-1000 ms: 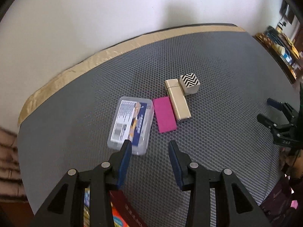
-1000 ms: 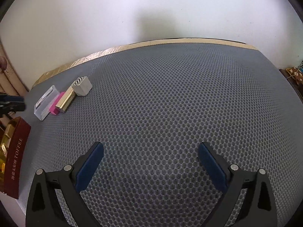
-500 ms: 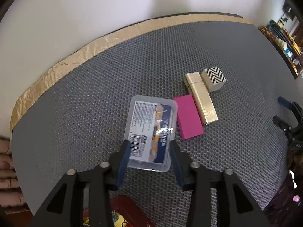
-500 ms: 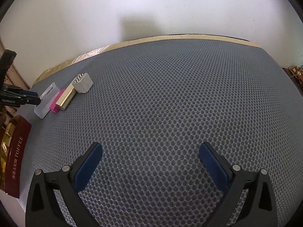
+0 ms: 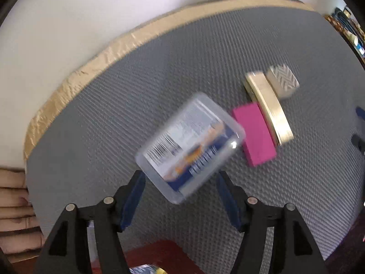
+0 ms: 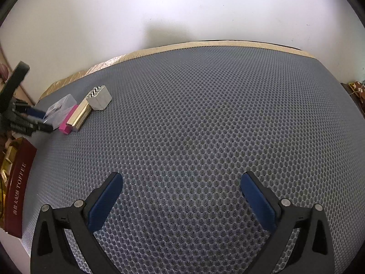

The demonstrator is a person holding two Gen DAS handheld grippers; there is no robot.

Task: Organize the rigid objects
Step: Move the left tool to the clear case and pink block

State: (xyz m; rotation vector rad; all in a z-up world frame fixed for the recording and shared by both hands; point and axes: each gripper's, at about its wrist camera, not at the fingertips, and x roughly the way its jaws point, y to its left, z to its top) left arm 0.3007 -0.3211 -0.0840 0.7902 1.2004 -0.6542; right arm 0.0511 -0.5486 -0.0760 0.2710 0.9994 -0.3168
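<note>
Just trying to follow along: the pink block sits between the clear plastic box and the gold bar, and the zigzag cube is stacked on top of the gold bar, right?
Not quite. The zigzag cube is not stacked on the gold bar; it stands on the mat beside the bar's far end, as the right wrist view shows. The pink block does sit between the clear plastic box and the gold bar.

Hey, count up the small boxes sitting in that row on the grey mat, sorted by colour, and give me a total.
Clear plastic box: 1
Pink box: 1
Gold box: 1
Black-and-white zigzag box: 1
Total: 4
</note>
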